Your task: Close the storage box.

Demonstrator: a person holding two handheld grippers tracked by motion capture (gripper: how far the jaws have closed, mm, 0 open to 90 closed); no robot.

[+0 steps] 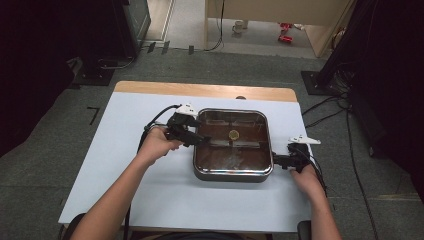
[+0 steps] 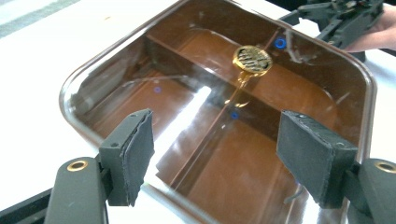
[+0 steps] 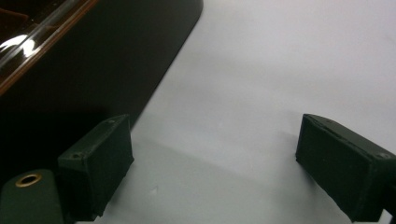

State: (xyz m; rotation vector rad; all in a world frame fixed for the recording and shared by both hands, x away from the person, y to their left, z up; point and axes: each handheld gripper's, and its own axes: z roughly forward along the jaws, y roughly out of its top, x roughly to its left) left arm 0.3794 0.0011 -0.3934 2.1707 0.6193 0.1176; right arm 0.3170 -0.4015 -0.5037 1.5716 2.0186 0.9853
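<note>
Both forearms reach in from the near edge of the white table (image 1: 125, 200). Its jaws spread with nothing between them, the left gripper (image 1: 200, 140) hangs over the left rim of the square glass-lidded pan (image 1: 233, 172), which sits mid-table, nearer the right edge. A round gold knob (image 2: 252, 59) marks the lid's centre. At the pan's right side the right gripper (image 1: 276, 161) rests low, jaws apart over bare tabletop.
</note>
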